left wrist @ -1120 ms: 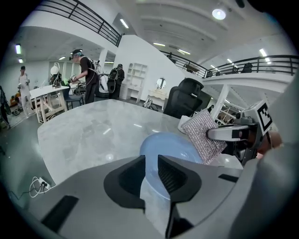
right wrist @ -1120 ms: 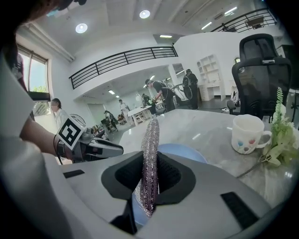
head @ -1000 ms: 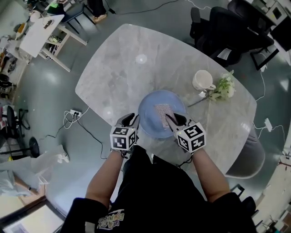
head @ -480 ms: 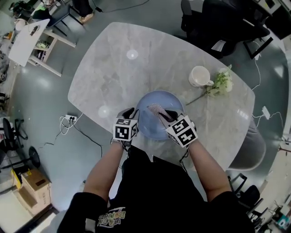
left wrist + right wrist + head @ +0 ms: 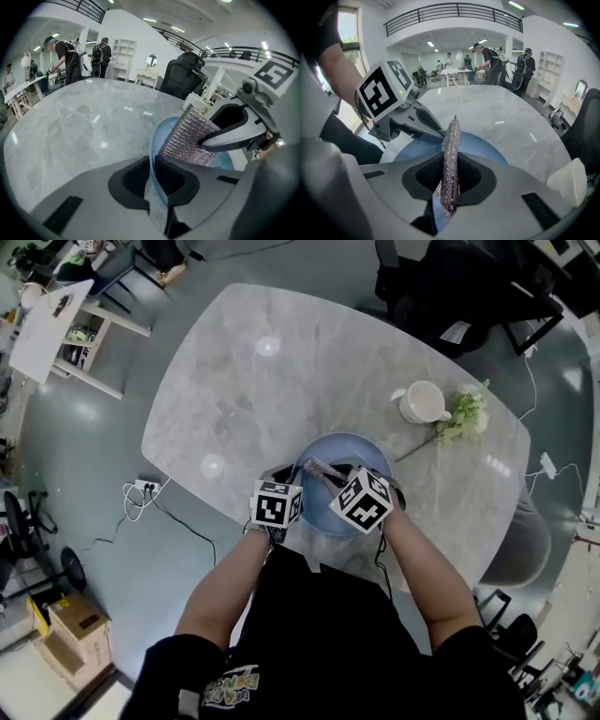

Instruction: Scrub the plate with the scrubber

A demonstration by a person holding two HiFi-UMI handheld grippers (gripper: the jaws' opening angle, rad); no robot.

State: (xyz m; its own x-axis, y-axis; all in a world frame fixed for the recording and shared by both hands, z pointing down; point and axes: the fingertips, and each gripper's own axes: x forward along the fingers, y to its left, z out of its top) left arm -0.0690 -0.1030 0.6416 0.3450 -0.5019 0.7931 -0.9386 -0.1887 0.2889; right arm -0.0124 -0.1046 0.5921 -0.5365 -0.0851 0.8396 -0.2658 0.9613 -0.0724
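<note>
Left gripper (image 5: 153, 174): clamped on plate (image 5: 368, 454) rim.
Right gripper (image 5: 449, 185): pinching scrubber (image 5: 451, 140).
Risk: my hard strokes could wrench the rim loose.

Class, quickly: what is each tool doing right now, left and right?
Left tool: closed on the rim of the blue plate.
Right tool: closed on the mesh scrubber, held edge-up.

open tabletop (image 5: 239, 381) left of the plate (image 5: 367, 454); mug (image 5: 419, 402) and flowers (image 5: 466, 415) near its right
</note>
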